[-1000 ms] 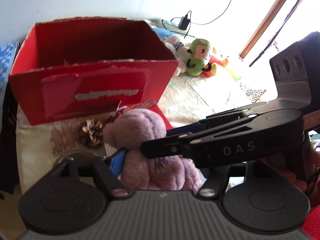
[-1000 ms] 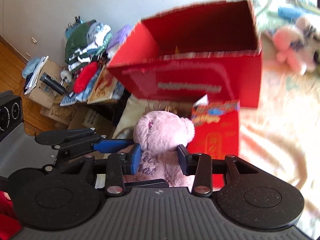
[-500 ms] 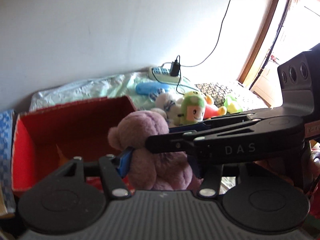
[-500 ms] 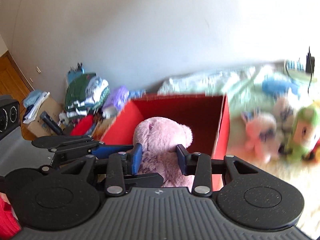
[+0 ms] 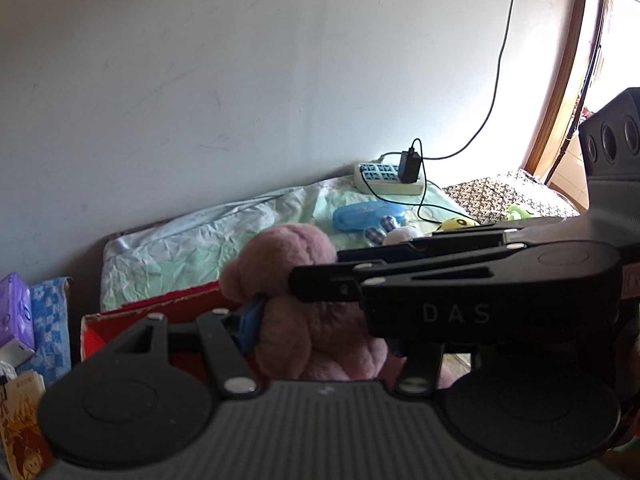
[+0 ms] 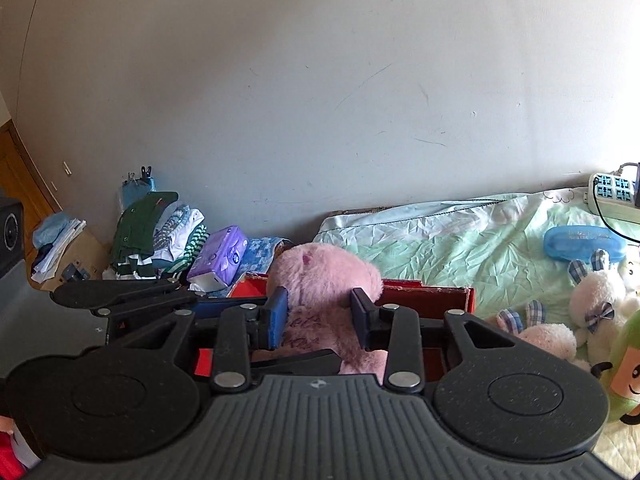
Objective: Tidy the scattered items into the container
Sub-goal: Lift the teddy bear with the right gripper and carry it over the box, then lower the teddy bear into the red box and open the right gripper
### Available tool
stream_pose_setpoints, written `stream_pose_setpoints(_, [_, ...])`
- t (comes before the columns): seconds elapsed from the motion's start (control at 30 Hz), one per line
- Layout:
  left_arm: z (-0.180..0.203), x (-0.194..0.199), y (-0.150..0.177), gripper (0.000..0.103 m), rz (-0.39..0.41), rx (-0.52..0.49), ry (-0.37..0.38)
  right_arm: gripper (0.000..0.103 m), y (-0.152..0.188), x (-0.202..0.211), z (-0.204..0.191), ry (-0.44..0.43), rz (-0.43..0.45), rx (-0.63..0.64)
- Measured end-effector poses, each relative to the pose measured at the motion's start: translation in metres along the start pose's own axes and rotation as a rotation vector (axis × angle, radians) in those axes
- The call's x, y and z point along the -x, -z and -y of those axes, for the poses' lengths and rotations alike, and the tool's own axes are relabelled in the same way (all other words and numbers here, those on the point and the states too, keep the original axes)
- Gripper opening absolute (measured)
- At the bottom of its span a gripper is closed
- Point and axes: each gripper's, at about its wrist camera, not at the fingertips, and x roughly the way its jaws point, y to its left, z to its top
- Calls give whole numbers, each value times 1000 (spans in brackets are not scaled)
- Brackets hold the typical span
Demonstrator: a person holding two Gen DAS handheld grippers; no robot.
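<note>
A pink plush bear (image 6: 326,280) is held by both grippers above the red cardboard box (image 6: 424,294), whose far rim shows just behind it. My right gripper (image 6: 320,316) is shut on the bear's body. My left gripper (image 5: 320,320) is also shut on the bear (image 5: 304,292), with the right gripper's arm crossing in front of it. The box's left rim (image 5: 160,308) shows in the left wrist view. Most of the box is hidden by the grippers.
Other plush toys lie on the bed to the right: a white bunny (image 6: 600,304) and a green doll (image 6: 628,364). A blue case (image 6: 582,240) and a power strip (image 5: 388,178) lie near the wall. Folded clothes (image 6: 160,236) and a purple tissue pack (image 6: 220,256) sit left.
Both grippers have lifted the bear up from the bed in front of the box to above the box's opening. The views have tilted up toward the wall.
</note>
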Motion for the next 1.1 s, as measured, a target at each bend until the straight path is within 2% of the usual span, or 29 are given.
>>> stream_pose_setpoints(0.13, [-19, -20, 7, 56, -40, -1, 3, 37, 6, -23, 5, 7, -12, -35])
stream_pose_setpoints(0.3, [-32, -41, 16, 55, -85, 3, 14, 31, 16, -42, 7, 30, -27, -67])
stream_pose_setpoints(0.33, [-33, -43, 17, 51, -90, 9, 25, 20, 17, -43, 6, 25, -26, -64])
stream_pose_setpoints(0.37, [-34, -45, 18, 47, -95, 12, 49, 3, 17, -44, 4, -2, -28, -60])
stream_pose_setpoints(0.4, [-33, -46, 18, 37, -102, 13, 75, 2, 18, -44, 3, -20, -33, -64])
stream_pose_setpoints(0.5, [-24, -54, 20, 35, -118, -16, 54, 2, 16, -48, -5, 32, -39, -29])
stream_pose_setpoints(0.57, [-25, -62, 24, 35, -138, -10, 78, 3, 19, -46, -1, 19, -44, -36])
stream_pose_setpoints(0.63, [-30, -68, 28, 35, -161, 12, 81, 7, 21, -46, 5, 35, -70, -45])
stream_pose_setpoints(0.73, [-49, -67, 35, 38, -174, 43, 44, 11, 23, -44, 16, 73, -105, -42])
stream_pose_setpoints(0.87, [-75, -65, 44, 38, -212, 139, 41, 22, 23, -46, 25, 97, -139, -57])
stream_pose_setpoints(0.97, [-80, -70, 51, 38, -263, 173, 39, 27, 24, -64, 24, 114, -232, -8])
stream_pose_setpoints(1.03, [-84, -77, 55, 45, -299, 213, 46, 27, 26, -78, 22, 129, -284, 43])
stream_pose_setpoints(1.1, [-88, -86, 58, 44, -338, 250, 29, 28, 26, -92, 21, 156, -327, 88])
